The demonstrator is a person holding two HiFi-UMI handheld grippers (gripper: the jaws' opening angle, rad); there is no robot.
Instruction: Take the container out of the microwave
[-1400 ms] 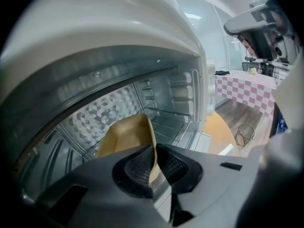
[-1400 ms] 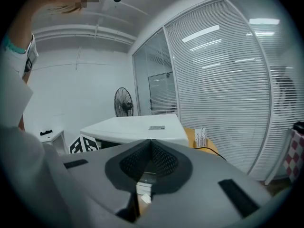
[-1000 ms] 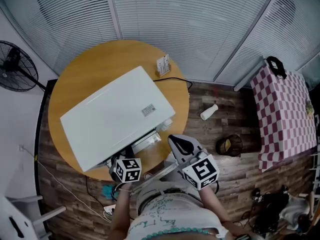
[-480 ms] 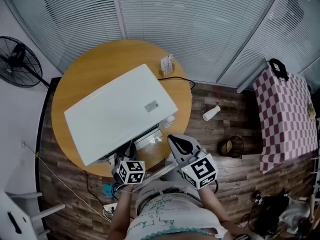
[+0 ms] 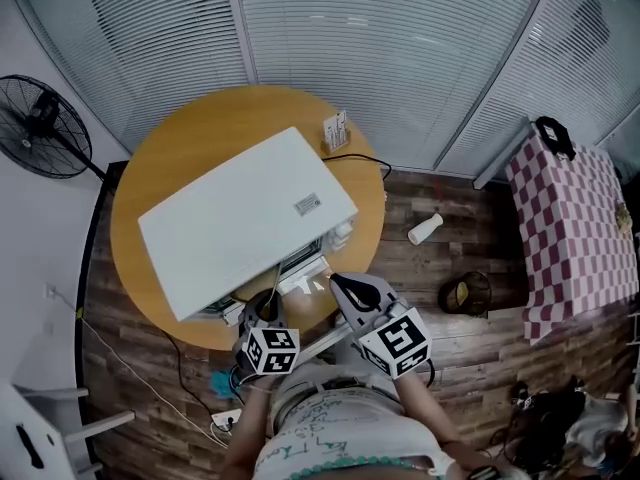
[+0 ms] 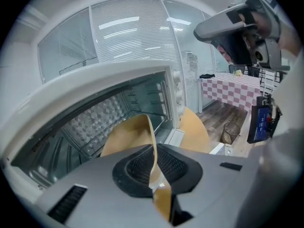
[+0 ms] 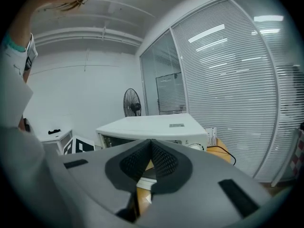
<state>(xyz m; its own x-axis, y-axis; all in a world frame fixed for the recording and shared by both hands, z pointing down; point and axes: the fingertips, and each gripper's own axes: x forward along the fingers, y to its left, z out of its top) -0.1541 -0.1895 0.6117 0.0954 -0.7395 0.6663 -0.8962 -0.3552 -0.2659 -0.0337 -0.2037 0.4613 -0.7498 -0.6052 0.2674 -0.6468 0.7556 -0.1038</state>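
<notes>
Tan, thin-walled container (image 6: 124, 137) pinched by its rim in the nearly closed left gripper (image 6: 154, 165), directly ahead of the pads at the open microwave (image 6: 76, 87) mouth; right gripper (image 7: 151, 156) shut, empty, farther off rightward; withdraw rearward along the left gripper axis.

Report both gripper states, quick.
Left gripper: closed on the rim of the tan container.
Right gripper: closed, holding nothing.

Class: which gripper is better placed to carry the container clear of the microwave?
The left gripper: it grips the container before the open microwave. The right gripper is shut and empty.
</notes>
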